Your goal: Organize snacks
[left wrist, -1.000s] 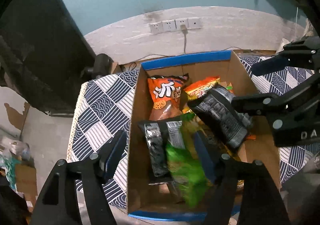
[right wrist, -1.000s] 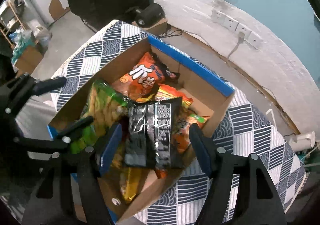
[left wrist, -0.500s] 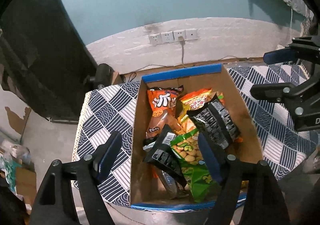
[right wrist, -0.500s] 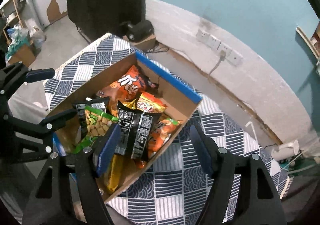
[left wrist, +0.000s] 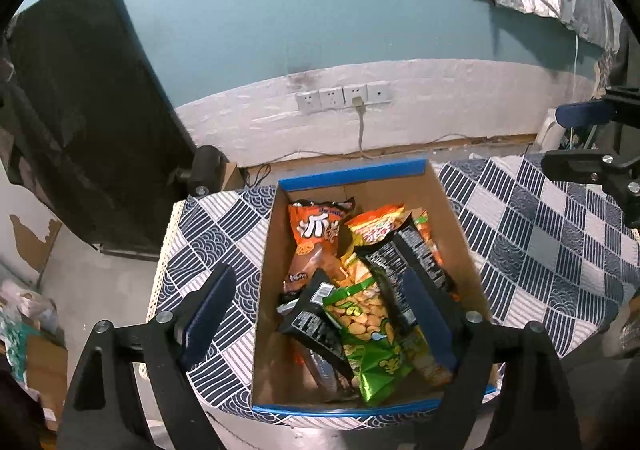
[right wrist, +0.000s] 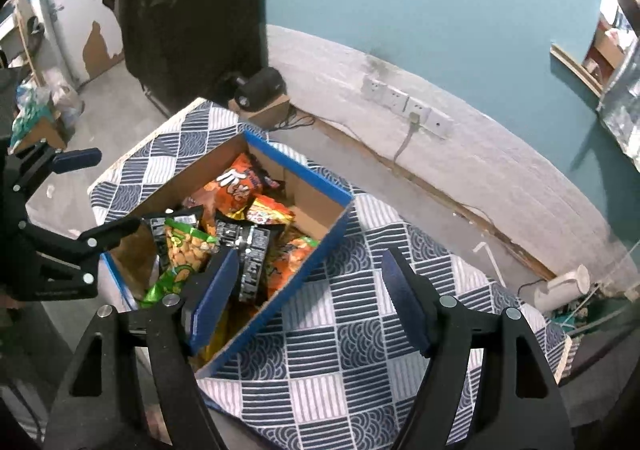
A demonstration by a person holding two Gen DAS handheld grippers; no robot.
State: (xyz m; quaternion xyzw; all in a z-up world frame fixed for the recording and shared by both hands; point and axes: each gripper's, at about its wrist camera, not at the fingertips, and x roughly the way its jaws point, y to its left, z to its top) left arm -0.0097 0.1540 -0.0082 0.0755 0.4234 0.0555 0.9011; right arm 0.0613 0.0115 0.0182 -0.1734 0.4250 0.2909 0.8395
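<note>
Between the blue pads of the left gripper [left wrist: 320, 314] we see only air: its jaws, which have just been opening, stand wide above the cardboard box [left wrist: 272, 250], pressing on nothing. We find the right gripper [right wrist: 308, 290] likewise spread and empty, its jaws also having just been widening; one finger [right wrist: 212, 294] hangs over the box's near corner, the other over the patterned cloth [right wrist: 360, 350]. Inside the box lie the snacks: a green peanut bag [left wrist: 372, 334] toward the near end, a black packet [left wrist: 312, 326] just beside it on the left, a second black packet [left wrist: 408, 262] on its right, an orange bag with white characters [left wrist: 316, 234] toward the far blue-edged wall, and an orange-yellow bag [left wrist: 376, 226] beside that. We note that the packets overlap one another. The box sits on the navy-and-white cloth, which covers a table. Beyond it we see a white lower wall with a row of sockets [left wrist: 344, 97], one holding a plug, beneath teal paint.
</note>
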